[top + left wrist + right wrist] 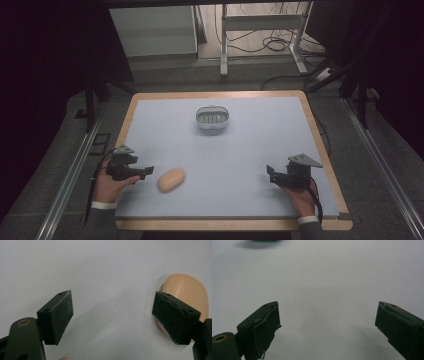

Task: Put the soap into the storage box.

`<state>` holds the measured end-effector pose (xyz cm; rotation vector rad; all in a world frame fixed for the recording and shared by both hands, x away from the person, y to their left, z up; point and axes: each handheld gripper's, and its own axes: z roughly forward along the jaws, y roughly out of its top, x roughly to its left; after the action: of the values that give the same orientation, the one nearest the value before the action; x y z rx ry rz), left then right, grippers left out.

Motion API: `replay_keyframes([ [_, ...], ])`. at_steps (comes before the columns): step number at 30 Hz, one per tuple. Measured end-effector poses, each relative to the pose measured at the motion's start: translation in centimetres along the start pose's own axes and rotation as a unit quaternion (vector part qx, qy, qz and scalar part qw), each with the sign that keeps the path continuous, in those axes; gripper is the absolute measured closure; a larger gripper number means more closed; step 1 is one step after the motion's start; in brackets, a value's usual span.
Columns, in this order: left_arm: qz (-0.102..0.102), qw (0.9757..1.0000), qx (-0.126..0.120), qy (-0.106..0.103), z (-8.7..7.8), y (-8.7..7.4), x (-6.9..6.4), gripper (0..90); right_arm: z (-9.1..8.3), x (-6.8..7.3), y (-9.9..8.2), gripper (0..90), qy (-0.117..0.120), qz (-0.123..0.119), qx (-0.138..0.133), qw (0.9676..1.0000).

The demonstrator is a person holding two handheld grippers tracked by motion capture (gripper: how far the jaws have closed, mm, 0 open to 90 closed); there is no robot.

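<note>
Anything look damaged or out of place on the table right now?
Only the right gripper: its pad looks frayed and lifting at the edge. The bread roll and basket sit intact on the mat.

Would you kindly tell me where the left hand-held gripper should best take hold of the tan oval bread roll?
Probably across the middle of the bread roll, over its narrower width, from above. It lies flat on the blue mat, long axis tilted, just right of the open left hand-held gripper; its rounded ends would likely slip.

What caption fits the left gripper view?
Open left gripper beside a tan oval soap-like object on the pale blue mat.
</note>
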<state>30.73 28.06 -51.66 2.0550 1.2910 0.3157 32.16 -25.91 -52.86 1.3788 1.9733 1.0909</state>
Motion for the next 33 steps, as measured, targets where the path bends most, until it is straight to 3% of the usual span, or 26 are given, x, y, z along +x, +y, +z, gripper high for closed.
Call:
replay_keyframes([
  [18, -0.008, 0.9999, 0.005, 0.012, 0.0, -0.1, 0.0, 17.3, -0.1, 0.2, 0.0, 6.0, -0.001, -0.009, -0.002, 1.0],
  [23, -0.011, 0.9999, 0.001, 0.013, -0.3, 0.1, -0.6, 17.3, -0.1, 0.1, 0.0, 6.0, 0.0, -0.005, -0.004, 1.0],
  [27, -0.001, 0.9999, -0.007, 0.013, -1.1, 0.8, -1.3, 17.5, -0.1, 0.1, -0.1, 6.0, 0.002, -0.005, -0.006, 1.0],
  [33, 0.018, 0.9998, 0.001, 0.01, -1.9, 1.8, -1.9, 18.1, -0.1, 0.1, 0.0, 6.2, 0.001, -0.008, -0.004, 1.0],
])
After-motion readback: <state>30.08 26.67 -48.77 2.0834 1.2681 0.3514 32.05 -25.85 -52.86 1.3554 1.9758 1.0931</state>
